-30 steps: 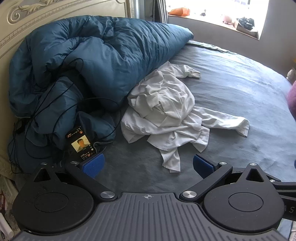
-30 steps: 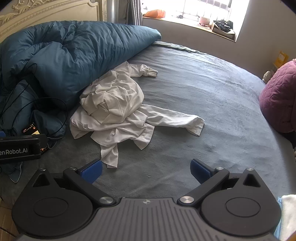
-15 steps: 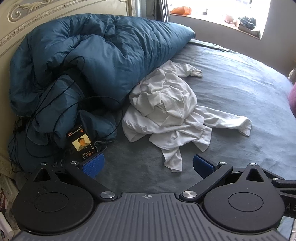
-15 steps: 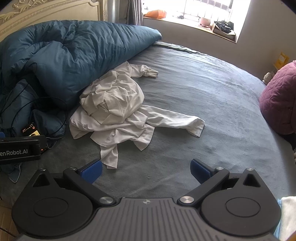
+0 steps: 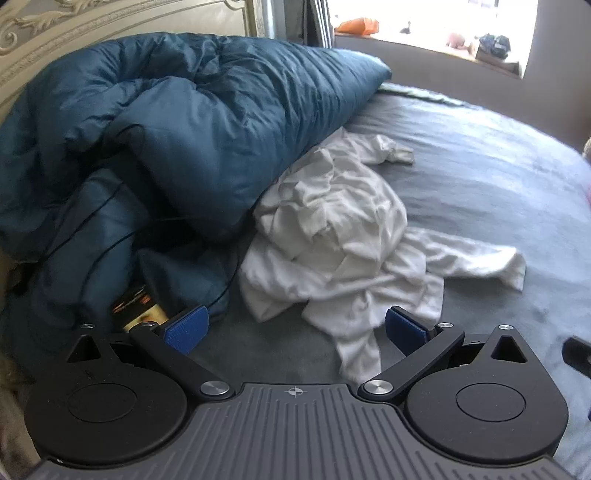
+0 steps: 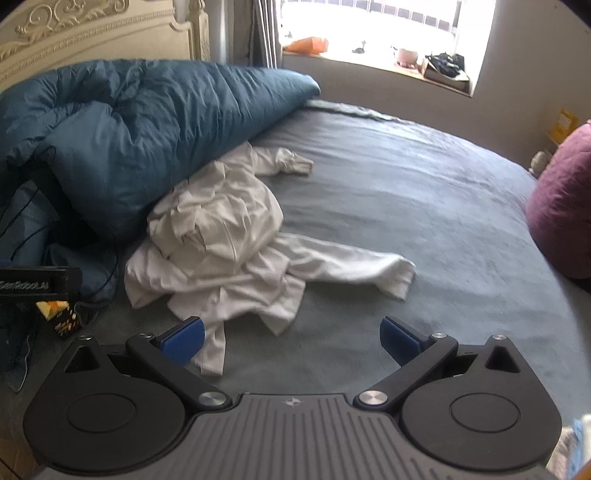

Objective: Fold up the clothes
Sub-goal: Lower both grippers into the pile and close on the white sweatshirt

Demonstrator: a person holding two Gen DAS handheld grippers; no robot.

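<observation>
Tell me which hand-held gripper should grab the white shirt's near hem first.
Left, probably. The left hand-held gripper is open with the white shirt hem strip between its pads; the right hand-held gripper sits offset rightward.

Grey bed (image 6: 424, 206), carved cream headboard (image 6: 92, 29), bright window (image 6: 384, 26)

A: What is concealed? 
B: The phone (image 5: 138, 308) at the bed's (image 5: 480, 177) headboard edge, half behind the left gripper's (image 5: 293, 328) finger.

A: Cropped? 
B: The purple cushion (image 6: 565, 206), cut by the frame's right edge.
</observation>
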